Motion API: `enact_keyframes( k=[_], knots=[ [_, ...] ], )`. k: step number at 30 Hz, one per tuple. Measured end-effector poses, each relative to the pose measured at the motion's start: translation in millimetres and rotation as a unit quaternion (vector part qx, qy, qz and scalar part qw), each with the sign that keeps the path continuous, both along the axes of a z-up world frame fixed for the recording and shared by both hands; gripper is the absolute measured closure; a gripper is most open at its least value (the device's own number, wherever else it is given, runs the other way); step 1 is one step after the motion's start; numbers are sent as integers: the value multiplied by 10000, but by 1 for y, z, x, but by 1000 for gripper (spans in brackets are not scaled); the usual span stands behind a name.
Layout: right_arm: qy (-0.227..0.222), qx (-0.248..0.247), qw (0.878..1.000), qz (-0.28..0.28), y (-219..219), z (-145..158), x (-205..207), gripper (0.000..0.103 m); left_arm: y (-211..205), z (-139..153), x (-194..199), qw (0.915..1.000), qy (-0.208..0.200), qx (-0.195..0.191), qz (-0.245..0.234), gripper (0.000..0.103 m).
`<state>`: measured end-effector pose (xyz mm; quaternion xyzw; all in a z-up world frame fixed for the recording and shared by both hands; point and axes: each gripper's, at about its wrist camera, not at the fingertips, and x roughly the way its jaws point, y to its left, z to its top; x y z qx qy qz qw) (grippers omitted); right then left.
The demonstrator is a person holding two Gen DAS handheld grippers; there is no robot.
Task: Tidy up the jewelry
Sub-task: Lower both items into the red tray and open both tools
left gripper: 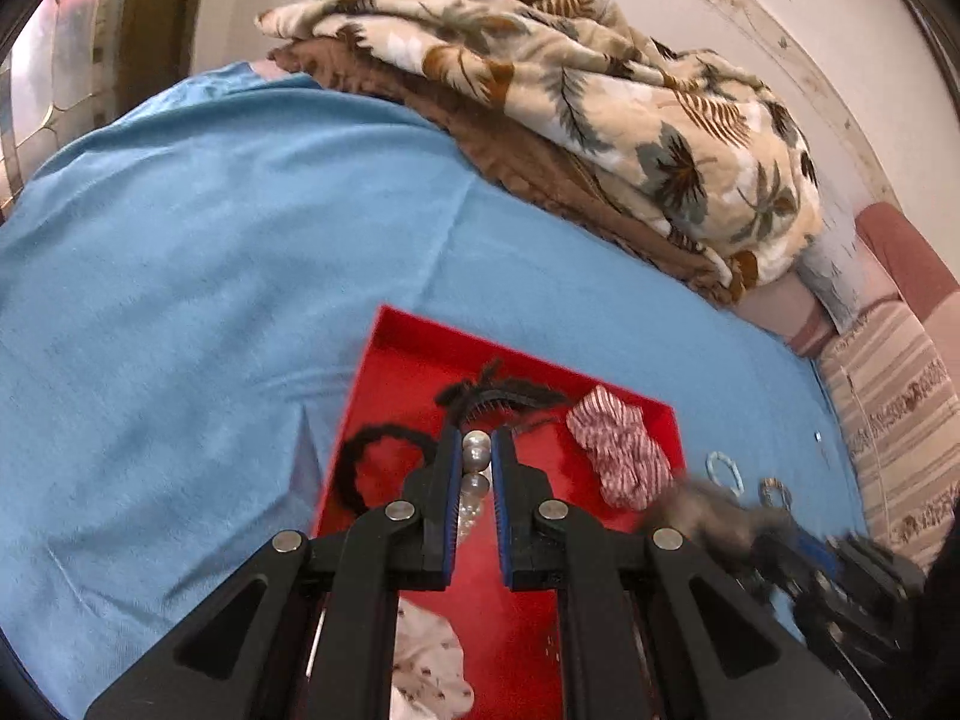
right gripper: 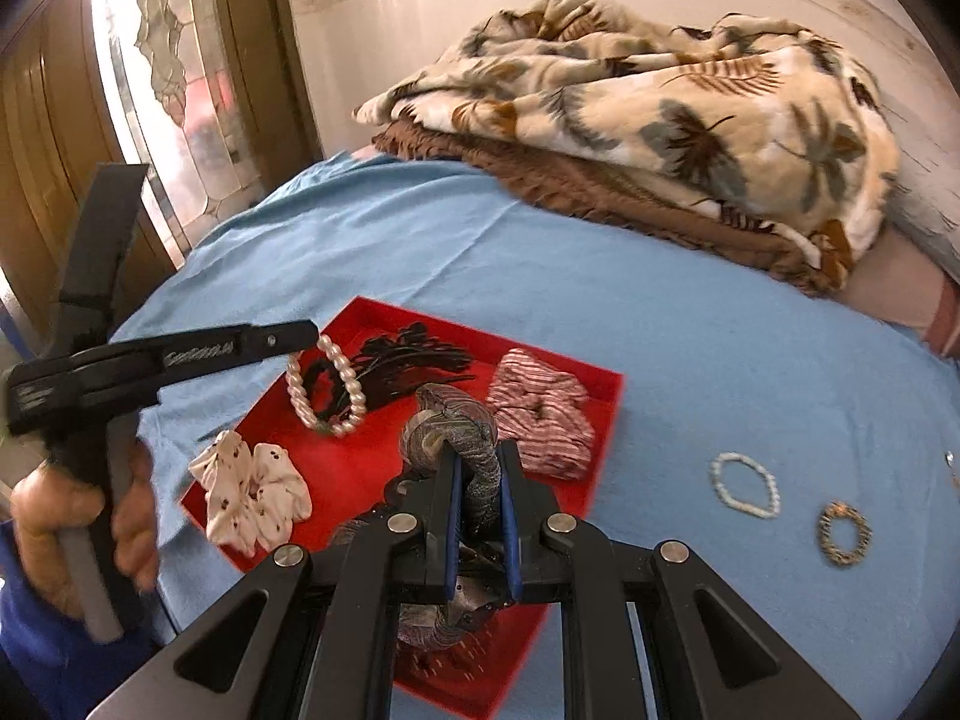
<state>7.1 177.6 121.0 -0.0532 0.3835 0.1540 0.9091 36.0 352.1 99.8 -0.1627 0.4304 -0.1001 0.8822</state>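
Partway through, by judgement. Already in red tray (right gripper: 600,387): white dotted scrunchie (right gripper: 252,495) at near-left corner, striped red-and-white scrunchie (right gripper: 540,414) at far-right side, black hair comb with fringe (right gripper: 414,354) toward far edge, black hair tie (left gripper: 360,456) near left wall.

Left gripper (left gripper: 477,450): nearly closed, pinching pearl bracelet (right gripper: 327,387); loop hanging over tray's far-left part, above the comb. Not yet released.

Right gripper (right gripper: 478,468): nearly closed, clamped on grey patterned scrunchie (right gripper: 450,420); held over tray's near-middle, just beside the striped scrunchie. Not yet set down. Blurred in left wrist view.

Left outside tray, on blue sheet (right gripper: 690,330) to tray's right: small white bead bracelet (right gripper: 744,483) and, farther right, dark beaded ring-shaped bracelet (right gripper: 845,534). Tiny glinting piece (right gripper: 949,457) farther right still; too small to identify.

Beyond tray, well apart: folded palm-print blanket (right gripper: 690,96) on brown blanket (right gripper: 570,192), against wall. Door with stained glass (right gripper: 162,78) to tray's far left. Striped pillow (left gripper: 900,396) to tray's right.

Obstructions, judged: tray getting crowded; both grippers over it close together, so some risk of bumping.
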Motion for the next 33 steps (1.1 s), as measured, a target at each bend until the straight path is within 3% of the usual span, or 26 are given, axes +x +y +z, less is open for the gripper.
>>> enact_keyframes(
  k=[5,9,14,18,26,28,30,33],
  knots=[
    [102,-80,9999,-69,7,-10,25,90,-5,-5,-15,9986,286,-183,-401,94],
    [157,-216,9995,-159,13,-18,49,90,-7,-14,-21,9974,540,7,-479,94],
    [402,-142,9985,-346,15,-31,78,90,-3,-29,-16,9949,853,477,-235,94],
    [604,-34,9972,-446,14,-41,90,90,0,-31,-13,9949,882,443,-206,94],
    [695,-56,9964,-486,12,-48,93,88,-4,-18,-17,9976,544,248,-360,92],
    [672,-32,9965,-487,11,-45,92,80,-4,-15,-16,9981,465,212,-341,81],
    [634,70,9968,-484,9,-40,90,64,-3,-12,-18,9988,349,205,-269,71],
    [530,152,9973,-483,6,-30,85,54,-3,-7,-17,9994,217,153,-226,69]
  ],
)
